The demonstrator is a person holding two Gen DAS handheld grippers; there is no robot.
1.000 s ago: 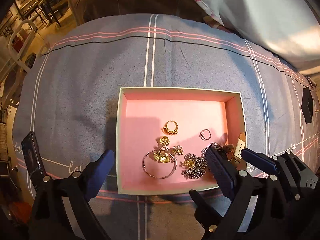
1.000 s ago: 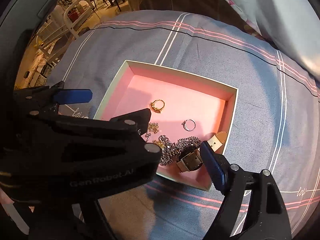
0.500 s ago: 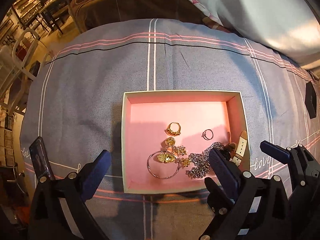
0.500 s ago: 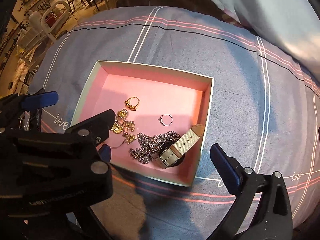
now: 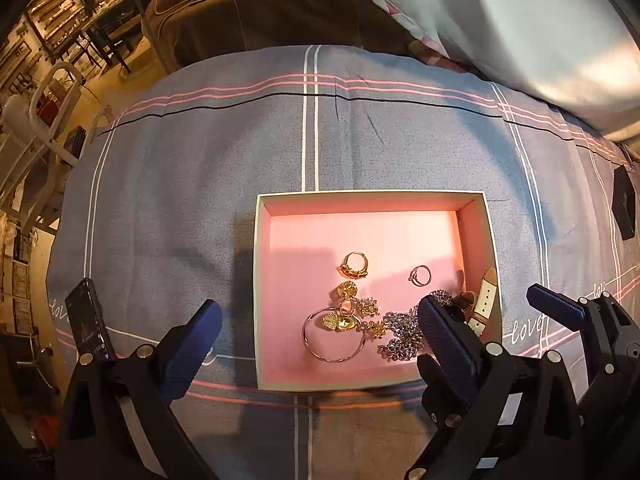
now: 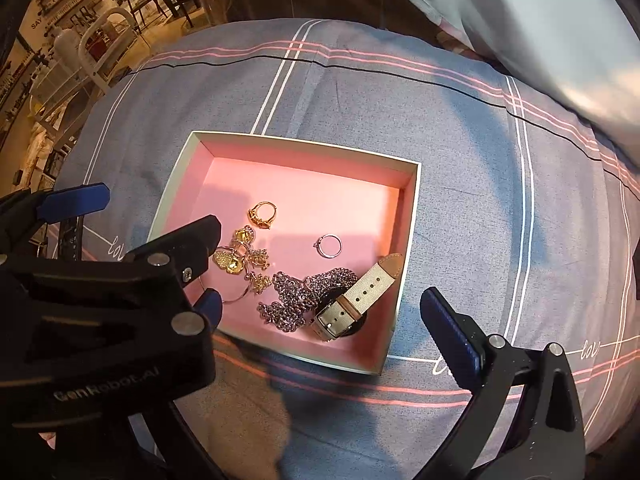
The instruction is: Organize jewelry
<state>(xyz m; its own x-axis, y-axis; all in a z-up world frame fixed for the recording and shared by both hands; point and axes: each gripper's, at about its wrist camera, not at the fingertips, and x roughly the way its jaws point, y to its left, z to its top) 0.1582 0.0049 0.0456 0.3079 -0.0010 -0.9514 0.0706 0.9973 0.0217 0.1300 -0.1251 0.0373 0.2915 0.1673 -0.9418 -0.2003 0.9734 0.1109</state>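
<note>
A pink-lined box (image 5: 376,197) (image 6: 412,240) sits on a grey plaid bedspread. In it lie a gold ring (image 5: 354,264) (image 6: 263,213), a small silver ring (image 5: 421,275) (image 6: 329,245), gold earrings on a silver bangle (image 5: 340,322) (image 6: 236,260), a silver chain (image 5: 400,334) (image 6: 296,296) and a watch with a cream strap (image 5: 483,300) (image 6: 356,300). My left gripper (image 5: 320,332) is open and empty, held above the box's near edge. My right gripper (image 6: 320,312) is open and empty over the box's near right part. The right gripper's finger (image 5: 552,307) shows in the left wrist view.
A dark phone (image 5: 86,322) lies on the bedspread left of the box. A small black object (image 5: 624,208) sits at the far right. A large pale pillow (image 5: 520,12) lies behind. Beyond the bed's left edge are a white chair (image 5: 52,112) and shelves.
Both grippers have pulled back and up from the box, which now looks smaller and further off. The jewelry has not moved. Both stay open.
</note>
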